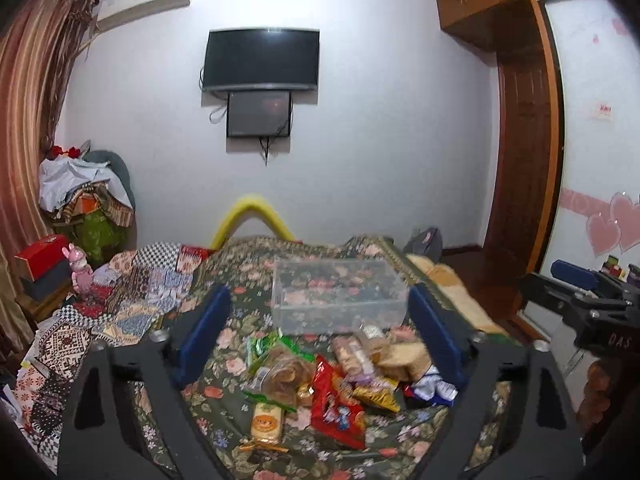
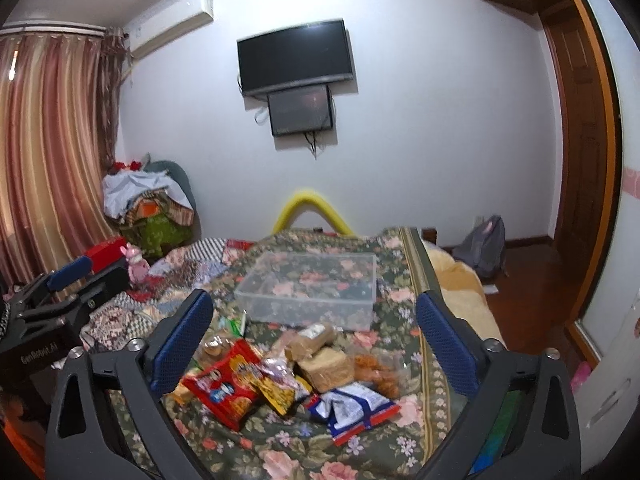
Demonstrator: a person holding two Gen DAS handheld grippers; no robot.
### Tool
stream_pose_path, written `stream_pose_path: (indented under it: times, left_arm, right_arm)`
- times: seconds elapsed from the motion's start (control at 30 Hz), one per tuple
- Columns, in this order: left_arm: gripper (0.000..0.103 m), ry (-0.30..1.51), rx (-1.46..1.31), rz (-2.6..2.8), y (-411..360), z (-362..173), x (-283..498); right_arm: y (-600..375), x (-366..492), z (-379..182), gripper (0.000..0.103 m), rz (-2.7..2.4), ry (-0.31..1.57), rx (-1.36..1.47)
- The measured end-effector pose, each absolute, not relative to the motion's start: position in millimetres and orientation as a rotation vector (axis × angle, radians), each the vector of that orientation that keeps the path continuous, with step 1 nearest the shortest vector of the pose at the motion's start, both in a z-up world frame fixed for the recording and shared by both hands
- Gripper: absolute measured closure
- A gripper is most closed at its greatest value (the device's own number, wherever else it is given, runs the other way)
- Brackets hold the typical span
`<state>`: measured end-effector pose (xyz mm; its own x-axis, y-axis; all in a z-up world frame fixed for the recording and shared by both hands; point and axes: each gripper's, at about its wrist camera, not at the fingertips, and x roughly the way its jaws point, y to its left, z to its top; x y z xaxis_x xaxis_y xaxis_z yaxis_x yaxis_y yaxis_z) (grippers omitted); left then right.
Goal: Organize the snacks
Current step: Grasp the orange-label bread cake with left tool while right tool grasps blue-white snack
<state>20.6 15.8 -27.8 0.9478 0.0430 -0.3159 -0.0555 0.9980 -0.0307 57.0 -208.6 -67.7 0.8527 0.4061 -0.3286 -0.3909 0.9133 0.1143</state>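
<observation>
A pile of snack packets lies on the floral bedspread: a red packet [image 1: 338, 404] [image 2: 224, 386], a yellow packet [image 2: 280, 394], a blue-and-white packet [image 2: 352, 406], tan wrapped cakes [image 2: 326, 368] and a small orange biscuit pack [image 1: 266, 422]. An empty clear plastic box [image 1: 336, 296] [image 2: 312, 288] stands just beyond the pile. My left gripper [image 1: 320, 336] is open and empty, above the pile; it also shows in the right wrist view [image 2: 60, 284]. My right gripper [image 2: 316, 348] is open and empty, above the pile; it shows at the right of the left wrist view [image 1: 576, 280].
Patterned quilts [image 1: 120, 292] and a pink toy [image 1: 82, 270] lie left of the bedspread. A cream blanket [image 2: 460, 280] hangs at the bed's right edge. A grey backpack [image 2: 484, 246] sits on the wooden floor. A cluttered chair [image 2: 152, 208] stands by the curtain.
</observation>
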Motion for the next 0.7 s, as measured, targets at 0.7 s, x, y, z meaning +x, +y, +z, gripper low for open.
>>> stream_pose_path:
  times: [0.7]
  left_arm:
    - [0.04,0.78,-0.109,0.076,84,-161,79]
  right_arm:
    - [-224,106,-169,0.037,0.417,0.772,0.011]
